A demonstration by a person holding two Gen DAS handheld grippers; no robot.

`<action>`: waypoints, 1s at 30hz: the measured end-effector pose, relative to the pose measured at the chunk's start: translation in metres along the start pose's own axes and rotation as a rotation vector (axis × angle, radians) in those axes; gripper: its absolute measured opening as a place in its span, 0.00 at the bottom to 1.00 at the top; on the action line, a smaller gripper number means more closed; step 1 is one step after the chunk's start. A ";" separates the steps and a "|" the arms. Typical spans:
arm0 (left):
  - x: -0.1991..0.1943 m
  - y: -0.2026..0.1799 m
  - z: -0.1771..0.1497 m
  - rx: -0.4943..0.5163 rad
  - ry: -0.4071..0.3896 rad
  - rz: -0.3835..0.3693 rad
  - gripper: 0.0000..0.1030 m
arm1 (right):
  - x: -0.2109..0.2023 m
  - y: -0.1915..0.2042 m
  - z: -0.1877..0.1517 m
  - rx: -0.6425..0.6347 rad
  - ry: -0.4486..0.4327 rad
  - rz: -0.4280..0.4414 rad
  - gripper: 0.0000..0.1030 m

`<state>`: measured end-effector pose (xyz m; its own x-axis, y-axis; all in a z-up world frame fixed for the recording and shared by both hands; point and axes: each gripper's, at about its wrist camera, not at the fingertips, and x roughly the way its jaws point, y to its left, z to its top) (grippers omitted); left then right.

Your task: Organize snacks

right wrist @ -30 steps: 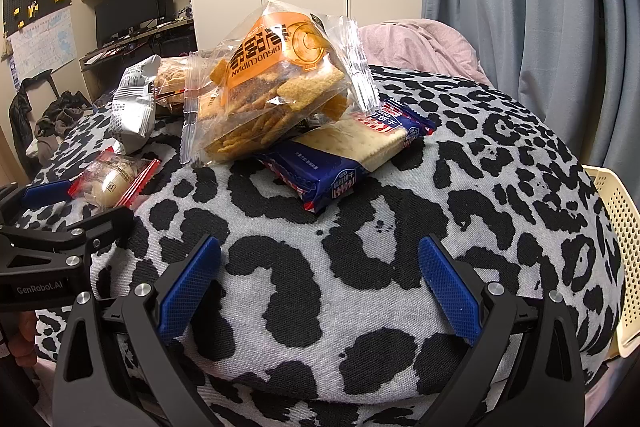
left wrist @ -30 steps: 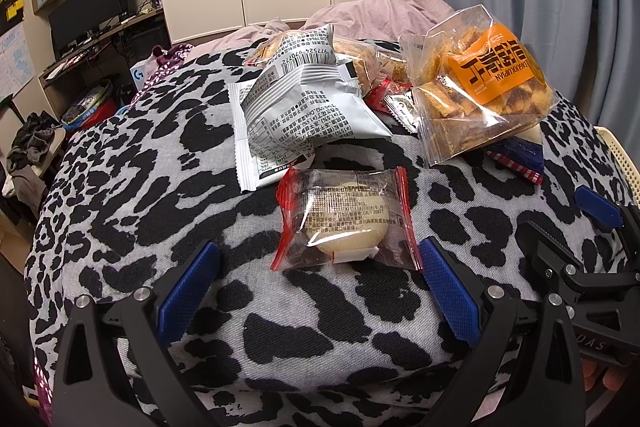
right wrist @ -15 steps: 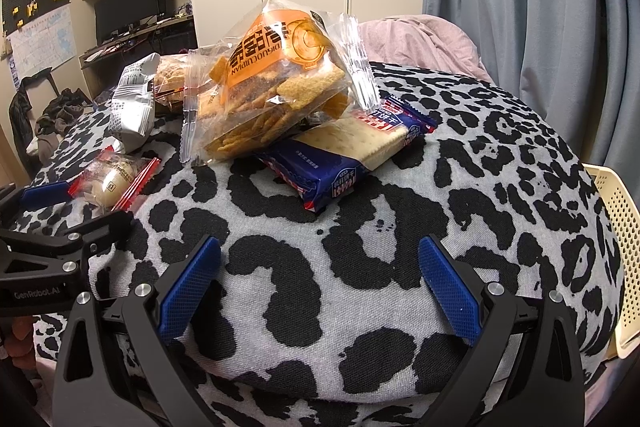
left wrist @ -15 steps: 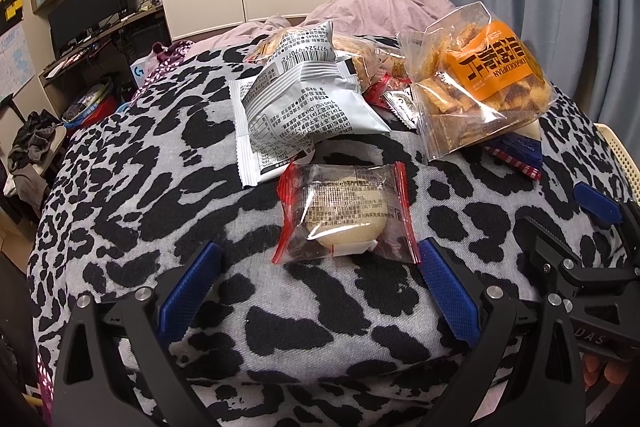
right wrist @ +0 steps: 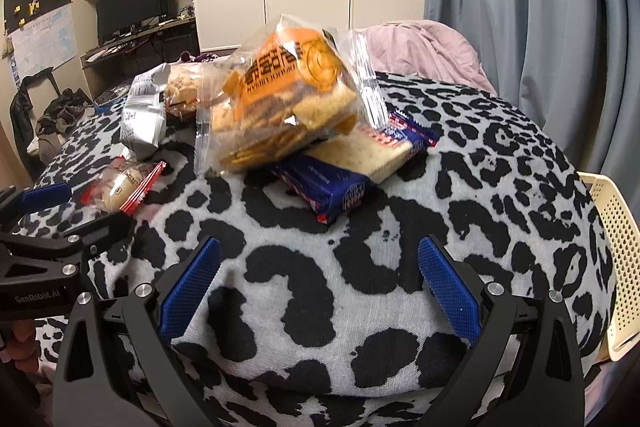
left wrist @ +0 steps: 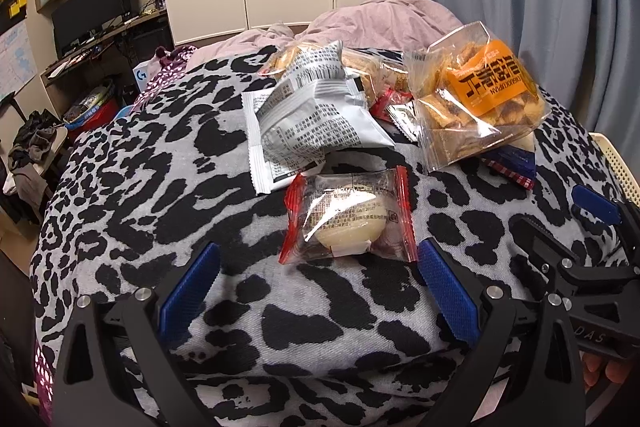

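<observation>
A pile of snacks lies on a leopard-print blanket (left wrist: 120, 187). A small clear packet with red ends holding a pale round cake (left wrist: 348, 219) lies just ahead of my open, empty left gripper (left wrist: 316, 291); it also shows in the right wrist view (right wrist: 122, 185). Behind it are a white printed packet (left wrist: 316, 119) and a clear bag of orange-labelled crackers (left wrist: 476, 99). In the right wrist view that cracker bag (right wrist: 280, 107) rests on a blue cracker pack (right wrist: 344, 167), ahead of my open, empty right gripper (right wrist: 316, 287).
A cream perforated basket (right wrist: 612, 259) stands at the blanket's right edge. A pink duvet (left wrist: 380, 23) lies behind the pile. A desk with a monitor (left wrist: 88, 15) and shelves is at the far left, grey curtains at the right.
Both grippers have pulled back slightly and tilted a little; the snacks sit a bit higher in both views. Nothing was grasped or moved.
</observation>
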<state>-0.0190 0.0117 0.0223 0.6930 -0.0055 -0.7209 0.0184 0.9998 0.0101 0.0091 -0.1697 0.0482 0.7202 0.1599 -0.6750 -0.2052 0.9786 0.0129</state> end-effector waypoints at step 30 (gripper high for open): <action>-0.023 0.026 0.023 -0.065 -0.081 0.001 0.95 | -0.013 0.008 0.037 -0.013 -0.089 0.032 0.97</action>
<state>-0.0178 0.0372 0.0544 0.7490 -0.0033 -0.6625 -0.0272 0.9990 -0.0357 0.0228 -0.1591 0.0844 0.7693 0.2025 -0.6059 -0.2374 0.9711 0.0232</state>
